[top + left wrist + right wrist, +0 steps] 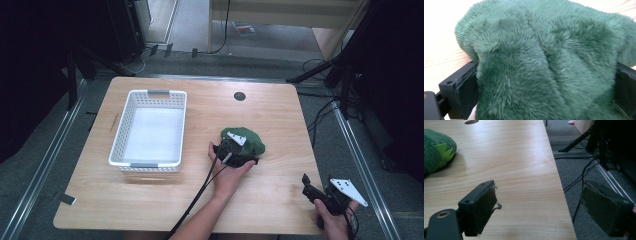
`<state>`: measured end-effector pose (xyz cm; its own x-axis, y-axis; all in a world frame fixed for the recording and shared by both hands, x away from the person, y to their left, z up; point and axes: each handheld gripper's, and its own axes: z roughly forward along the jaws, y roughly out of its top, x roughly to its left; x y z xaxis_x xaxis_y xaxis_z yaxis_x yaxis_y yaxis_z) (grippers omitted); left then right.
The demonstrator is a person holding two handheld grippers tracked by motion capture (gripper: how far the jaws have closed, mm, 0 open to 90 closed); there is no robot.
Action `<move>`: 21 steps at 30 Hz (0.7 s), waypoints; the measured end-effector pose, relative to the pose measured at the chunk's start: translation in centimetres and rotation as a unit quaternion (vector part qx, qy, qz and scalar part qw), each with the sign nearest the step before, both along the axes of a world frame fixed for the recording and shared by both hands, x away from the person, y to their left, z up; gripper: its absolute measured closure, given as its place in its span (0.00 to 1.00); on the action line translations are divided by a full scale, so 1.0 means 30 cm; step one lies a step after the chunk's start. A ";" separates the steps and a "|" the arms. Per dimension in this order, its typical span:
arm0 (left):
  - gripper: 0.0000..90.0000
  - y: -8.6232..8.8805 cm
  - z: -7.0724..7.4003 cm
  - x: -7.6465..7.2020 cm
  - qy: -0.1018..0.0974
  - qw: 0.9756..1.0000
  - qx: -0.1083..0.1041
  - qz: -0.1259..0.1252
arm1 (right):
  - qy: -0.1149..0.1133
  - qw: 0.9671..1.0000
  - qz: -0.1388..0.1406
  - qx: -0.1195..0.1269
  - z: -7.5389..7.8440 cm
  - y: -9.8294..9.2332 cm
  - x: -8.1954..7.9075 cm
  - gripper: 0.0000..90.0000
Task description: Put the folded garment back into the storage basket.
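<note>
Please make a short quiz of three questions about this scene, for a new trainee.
1. True or false: the white basket has something inside.
2. Which hand-held gripper has the green plush toy between its jaws: A) left hand-held gripper, B) right hand-held gripper?
3. Fill in: the right hand-held gripper is held near the table's ____ edge.

Key:
1. False; it looks empty.
2. A.
3. Right; its jaws are apart, with nothing between.

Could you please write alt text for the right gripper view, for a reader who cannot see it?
The open right gripper hovers, holding nothing, over the right edge of a light wooden table. A green plush toy lies at the far left, and cables run across the grey floor beyond the edge.
</note>
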<state>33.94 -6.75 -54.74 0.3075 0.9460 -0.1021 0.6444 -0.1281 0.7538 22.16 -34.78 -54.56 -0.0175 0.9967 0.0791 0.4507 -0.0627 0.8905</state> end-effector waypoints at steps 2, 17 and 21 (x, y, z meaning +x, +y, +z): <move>0.03 -0.001 0.000 0.000 0.001 1.000 0.002 -0.001 | 0.000 1.000 0.000 -0.001 0.000 0.000 0.000 0.15; 0.31 0.037 0.062 -0.015 -0.019 0.999 -0.035 -0.020 | 0.000 1.000 -0.002 0.001 0.000 -0.001 0.000 0.15; 0.32 0.050 0.098 -0.028 -0.032 0.998 -0.042 -0.025 | 0.000 1.000 -0.003 0.001 0.000 -0.001 0.000 0.15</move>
